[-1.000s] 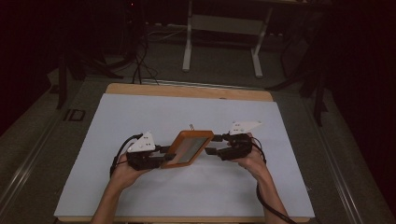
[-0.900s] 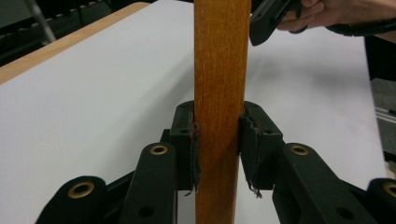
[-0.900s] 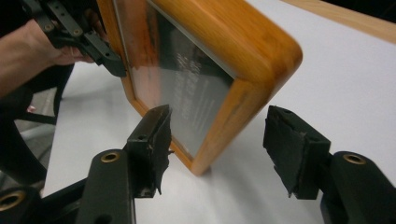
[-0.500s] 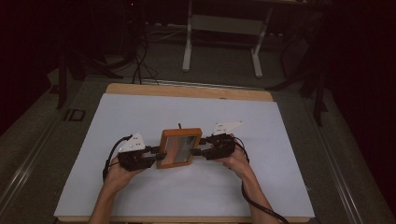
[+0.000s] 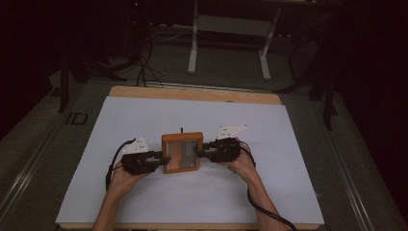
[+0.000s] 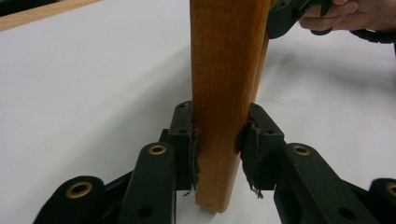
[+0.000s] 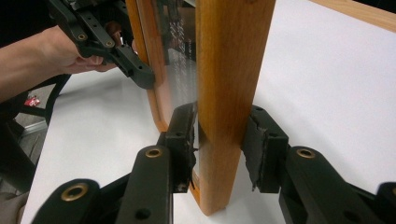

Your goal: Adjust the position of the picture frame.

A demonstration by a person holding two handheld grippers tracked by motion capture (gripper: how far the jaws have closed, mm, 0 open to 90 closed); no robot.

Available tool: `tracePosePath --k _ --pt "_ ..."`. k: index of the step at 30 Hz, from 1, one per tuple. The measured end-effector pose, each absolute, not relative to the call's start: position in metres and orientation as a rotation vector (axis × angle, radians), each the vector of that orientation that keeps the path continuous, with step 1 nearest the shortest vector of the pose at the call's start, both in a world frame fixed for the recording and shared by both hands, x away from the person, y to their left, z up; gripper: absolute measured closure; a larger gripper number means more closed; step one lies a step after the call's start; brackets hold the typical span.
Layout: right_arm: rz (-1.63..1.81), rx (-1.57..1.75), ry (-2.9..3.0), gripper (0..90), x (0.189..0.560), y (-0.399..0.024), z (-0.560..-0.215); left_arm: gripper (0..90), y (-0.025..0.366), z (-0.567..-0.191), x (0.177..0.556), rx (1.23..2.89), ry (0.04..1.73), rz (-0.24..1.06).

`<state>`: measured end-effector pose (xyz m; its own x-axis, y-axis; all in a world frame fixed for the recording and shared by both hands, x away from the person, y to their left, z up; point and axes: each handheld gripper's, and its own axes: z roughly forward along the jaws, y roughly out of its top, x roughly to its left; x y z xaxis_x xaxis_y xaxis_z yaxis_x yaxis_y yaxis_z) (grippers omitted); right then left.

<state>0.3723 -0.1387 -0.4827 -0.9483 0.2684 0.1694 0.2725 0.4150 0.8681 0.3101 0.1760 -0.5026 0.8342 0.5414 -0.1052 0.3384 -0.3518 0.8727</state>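
Two grippers clamp an orange-brown wooden frame with a glass pane (image 5: 181, 153): left gripper (image 5: 162, 159) gripping, right gripper (image 5: 199, 151) just closed onto the opposite edge; lifting should stay level.

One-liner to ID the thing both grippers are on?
Start at the white table sheet; near its middle, between the two hands, sits a small wooden picture frame with a glassy pane. The left gripper and right gripper flank its two side rails. It is the one orange-brown thing on the sheet.
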Motion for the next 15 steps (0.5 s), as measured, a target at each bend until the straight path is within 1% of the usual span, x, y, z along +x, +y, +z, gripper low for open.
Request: tracePosePath --k 10,15 --pt "-1.627 -0.524 -2.637 67.8 0.361 -0.158 -0.475 67.3 0.163 -0.503 0.311 1.929 0.617 0.195" --pt "-1.629 -0.553 -2.655 68.3 0.35 -0.17 -0.47 66.8 0.153 -0.504 0.312 1.918 0.603 0.137"
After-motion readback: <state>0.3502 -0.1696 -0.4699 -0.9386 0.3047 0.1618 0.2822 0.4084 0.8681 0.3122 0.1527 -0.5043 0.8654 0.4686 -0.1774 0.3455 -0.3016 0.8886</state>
